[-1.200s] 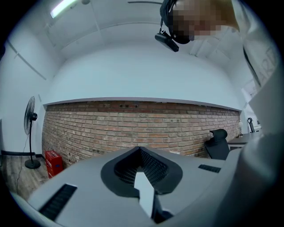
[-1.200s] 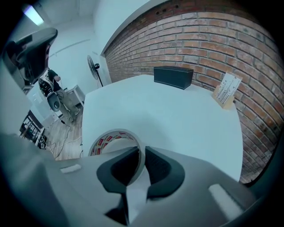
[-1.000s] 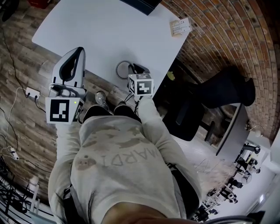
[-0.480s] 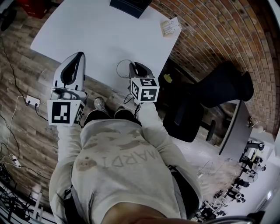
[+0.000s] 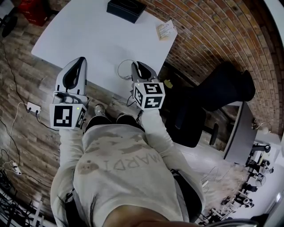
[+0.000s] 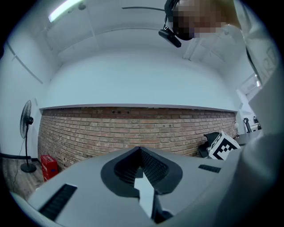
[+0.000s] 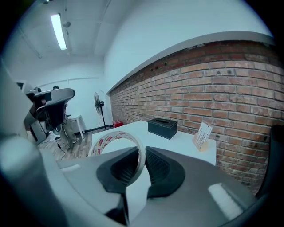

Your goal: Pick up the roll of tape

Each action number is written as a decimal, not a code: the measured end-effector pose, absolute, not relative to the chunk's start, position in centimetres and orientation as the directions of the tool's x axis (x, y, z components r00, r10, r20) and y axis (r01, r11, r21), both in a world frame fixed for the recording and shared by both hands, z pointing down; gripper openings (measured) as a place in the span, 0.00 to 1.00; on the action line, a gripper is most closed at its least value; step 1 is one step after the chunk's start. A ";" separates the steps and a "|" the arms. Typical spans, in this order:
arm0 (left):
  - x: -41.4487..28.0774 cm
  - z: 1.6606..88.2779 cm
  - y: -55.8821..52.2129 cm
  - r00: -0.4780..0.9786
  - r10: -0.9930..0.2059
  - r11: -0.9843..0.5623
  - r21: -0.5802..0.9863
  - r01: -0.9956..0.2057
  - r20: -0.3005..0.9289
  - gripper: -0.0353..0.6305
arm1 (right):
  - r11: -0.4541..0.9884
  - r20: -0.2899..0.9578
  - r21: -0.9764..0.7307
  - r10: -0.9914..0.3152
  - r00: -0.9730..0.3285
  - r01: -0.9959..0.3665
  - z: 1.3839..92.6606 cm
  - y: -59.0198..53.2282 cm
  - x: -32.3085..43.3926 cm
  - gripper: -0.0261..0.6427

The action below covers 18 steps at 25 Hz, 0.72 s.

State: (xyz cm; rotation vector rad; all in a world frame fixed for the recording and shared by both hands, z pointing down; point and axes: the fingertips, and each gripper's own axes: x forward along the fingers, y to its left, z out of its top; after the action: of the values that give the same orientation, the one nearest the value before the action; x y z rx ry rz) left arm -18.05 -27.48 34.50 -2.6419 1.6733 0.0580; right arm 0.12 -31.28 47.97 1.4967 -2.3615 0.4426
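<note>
The roll of tape (image 5: 119,70) is a thin pale ring with red print. It hangs over the near edge of the white table (image 5: 88,35), and its rim is pinched between the jaws of my right gripper (image 5: 136,71). In the right gripper view the tape (image 7: 116,141) stands upright in front of the right gripper (image 7: 142,153), above the tabletop (image 7: 177,142). My left gripper (image 5: 74,73) hovers at the table's near left edge, apart from the tape. Seen from its own camera, the left gripper (image 6: 139,150) is shut with nothing in it.
A black tissue box (image 5: 126,8) and a card stand (image 5: 165,30) sit at the table's far side by the brick wall. A black office chair (image 5: 208,97) is at the right. A power strip and cables (image 5: 33,106) lie on the wooden floor, and a fan (image 7: 97,99) stands further off.
My right gripper has risen with the tape in its jaws and tilted up. The left gripper has shifted a little forward along the table edge.
</note>
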 end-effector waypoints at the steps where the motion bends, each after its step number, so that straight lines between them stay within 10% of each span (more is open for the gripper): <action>1: -17.8 34.3 -27.3 0.427 -0.903 -0.427 0.006 -0.904 -0.041 0.06 | 0.409 0.406 -0.087 -0.818 -0.408 -0.908 47.4 -31.1 0.3 0.12; 18: -15.0 32.6 -24.3 0.427 -0.902 -0.427 -0.019 -0.904 -0.064 0.06 | 0.430 0.233 -0.025 -0.875 -0.424 -0.902 39.8 -28.3 2.4 0.12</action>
State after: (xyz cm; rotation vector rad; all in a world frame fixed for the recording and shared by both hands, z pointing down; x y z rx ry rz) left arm -15.03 -24.25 32.59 -2.6110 1.6541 0.0674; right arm 2.39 -28.35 39.77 1.5697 -2.4956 0.2167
